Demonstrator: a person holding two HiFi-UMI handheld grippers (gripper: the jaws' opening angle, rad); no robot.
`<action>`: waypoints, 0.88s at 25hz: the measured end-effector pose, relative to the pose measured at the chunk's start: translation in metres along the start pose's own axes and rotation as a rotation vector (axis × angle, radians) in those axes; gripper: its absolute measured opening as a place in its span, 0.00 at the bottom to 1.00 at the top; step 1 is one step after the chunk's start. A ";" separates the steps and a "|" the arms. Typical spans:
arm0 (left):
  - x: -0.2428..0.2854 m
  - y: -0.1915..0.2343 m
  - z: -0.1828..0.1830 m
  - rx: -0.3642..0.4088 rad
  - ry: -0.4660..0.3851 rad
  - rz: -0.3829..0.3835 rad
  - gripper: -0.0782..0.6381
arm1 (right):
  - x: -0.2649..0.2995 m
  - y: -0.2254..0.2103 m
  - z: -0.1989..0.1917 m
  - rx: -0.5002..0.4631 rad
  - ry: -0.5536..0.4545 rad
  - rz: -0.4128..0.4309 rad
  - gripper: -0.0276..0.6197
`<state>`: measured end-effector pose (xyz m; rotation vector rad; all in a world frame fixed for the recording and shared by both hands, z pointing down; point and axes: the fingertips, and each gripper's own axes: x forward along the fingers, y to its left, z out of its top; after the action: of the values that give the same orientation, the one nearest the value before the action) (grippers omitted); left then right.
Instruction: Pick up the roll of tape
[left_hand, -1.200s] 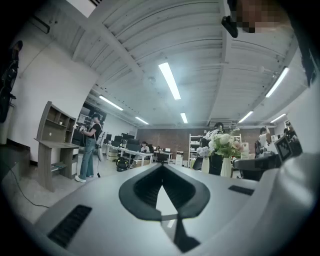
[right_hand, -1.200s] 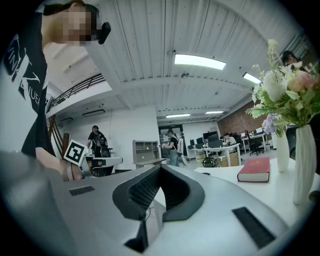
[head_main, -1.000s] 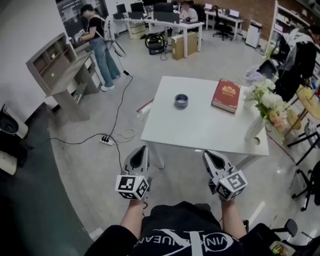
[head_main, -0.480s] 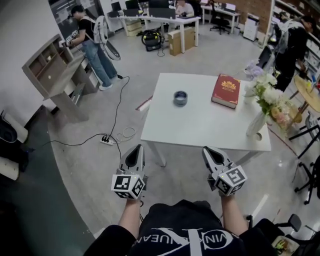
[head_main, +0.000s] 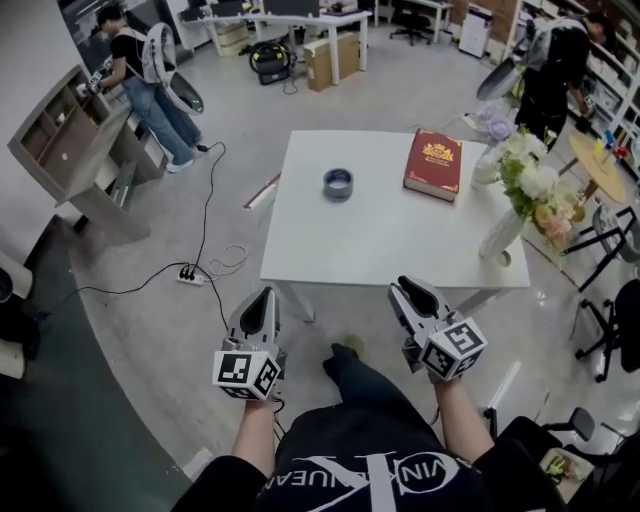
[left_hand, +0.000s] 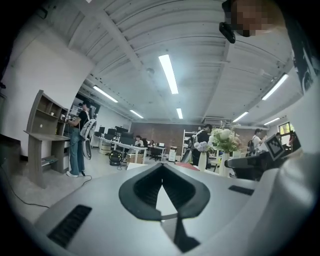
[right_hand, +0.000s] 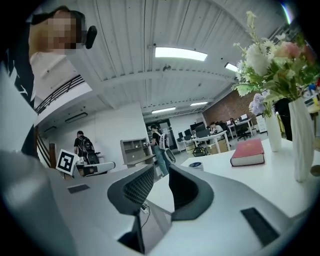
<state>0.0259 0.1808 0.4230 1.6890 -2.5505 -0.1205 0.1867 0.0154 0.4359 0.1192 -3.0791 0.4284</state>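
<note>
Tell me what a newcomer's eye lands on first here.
A white square table on the office floor stands out, bearing a dark round roll of tape toward its far left, a red hardcover book at the far edge and a white vase of pale flowers at the right. Below it, the left gripper and right gripper point toward it from the near side; the right one's jaws are opening, empty.

An open office, shown by rows of computer desks (head_main: 290, 17).

Red book (head_main: 433, 163) on white table (head_main: 380, 245), flower vase (head_main: 498, 238) at its edge, power strip (head_main: 186, 273) on floor (head_main: 140, 340)
</note>
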 end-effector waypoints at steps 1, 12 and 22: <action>0.006 0.003 -0.002 -0.004 0.003 -0.003 0.11 | 0.005 -0.004 -0.002 0.000 0.008 -0.001 0.20; 0.077 0.088 0.005 0.025 0.044 0.013 0.11 | 0.107 -0.072 -0.016 0.127 0.026 -0.089 0.21; 0.157 0.158 0.010 -0.009 0.055 -0.007 0.11 | 0.197 -0.107 -0.011 0.117 0.085 -0.101 0.21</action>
<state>-0.1812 0.0982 0.4338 1.6743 -2.5010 -0.0846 -0.0005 -0.0983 0.4833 0.2514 -2.9485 0.5914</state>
